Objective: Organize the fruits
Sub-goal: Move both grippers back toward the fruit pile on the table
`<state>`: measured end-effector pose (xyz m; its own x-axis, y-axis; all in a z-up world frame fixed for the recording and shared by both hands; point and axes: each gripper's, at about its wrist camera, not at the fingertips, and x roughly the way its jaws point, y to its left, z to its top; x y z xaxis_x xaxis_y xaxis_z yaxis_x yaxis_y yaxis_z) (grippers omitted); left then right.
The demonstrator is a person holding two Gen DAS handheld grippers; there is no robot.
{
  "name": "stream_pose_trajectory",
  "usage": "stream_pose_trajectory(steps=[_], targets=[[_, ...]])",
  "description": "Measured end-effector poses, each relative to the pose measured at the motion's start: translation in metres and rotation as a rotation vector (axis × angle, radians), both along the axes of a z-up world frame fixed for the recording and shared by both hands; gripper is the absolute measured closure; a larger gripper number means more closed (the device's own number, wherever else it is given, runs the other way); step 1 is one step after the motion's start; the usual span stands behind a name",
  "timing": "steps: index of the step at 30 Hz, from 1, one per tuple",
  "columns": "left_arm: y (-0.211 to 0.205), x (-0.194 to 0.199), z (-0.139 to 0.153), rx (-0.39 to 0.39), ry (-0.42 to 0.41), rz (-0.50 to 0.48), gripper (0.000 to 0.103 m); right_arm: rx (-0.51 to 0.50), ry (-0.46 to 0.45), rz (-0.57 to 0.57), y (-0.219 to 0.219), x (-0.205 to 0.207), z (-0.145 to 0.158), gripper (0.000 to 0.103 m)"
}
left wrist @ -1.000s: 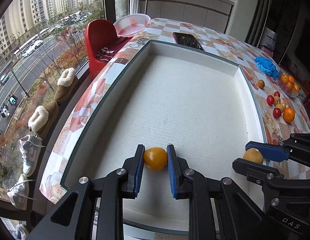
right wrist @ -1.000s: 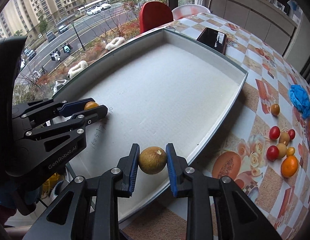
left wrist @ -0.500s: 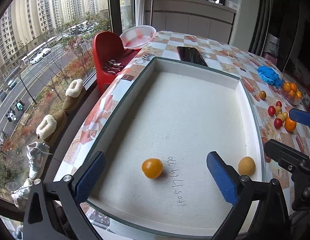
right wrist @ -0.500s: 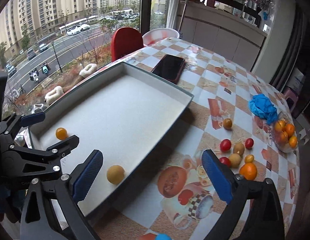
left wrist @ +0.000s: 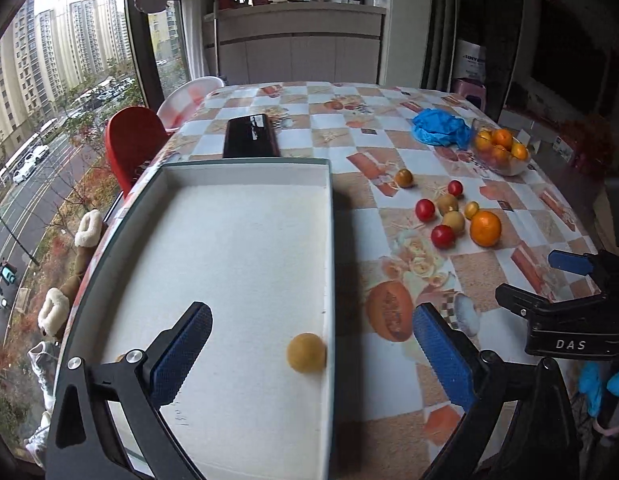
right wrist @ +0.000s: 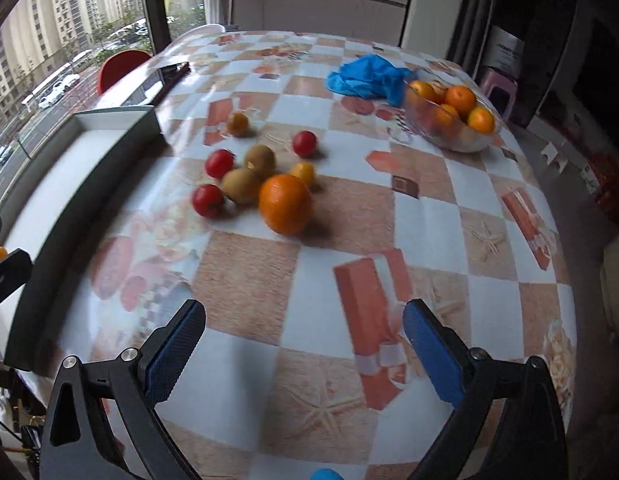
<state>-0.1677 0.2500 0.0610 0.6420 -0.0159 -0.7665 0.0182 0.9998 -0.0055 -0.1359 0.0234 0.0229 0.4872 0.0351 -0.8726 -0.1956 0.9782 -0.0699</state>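
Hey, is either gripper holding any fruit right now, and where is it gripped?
Nothing is held. The left gripper and right gripper both have their jaws wide apart, nothing between them.

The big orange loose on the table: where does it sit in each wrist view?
Left wrist: big orange right of centre, at the near right end of the loose fruit cluster.
Right wrist: big orange left of centre, the cluster's nearest fruit.
Shared landmark: blue cloth beside the glass fruit bowl.
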Motion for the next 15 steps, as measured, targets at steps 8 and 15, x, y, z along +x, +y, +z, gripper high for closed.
stream_pose_trajectory(steps=[8,15], targets=[[-0.074,0.014,-0.032,0.045,0.063,-0.115,0.002,0.058,-0.012,-0.035,-0.027,-0.001,-0.015,0.0],[-0.081,0.028,-0.058,0.074,0.08,-0.091,0.0,0.078,-0.095,-0.004,-0.03,-0.006,-0.017,0.0]])
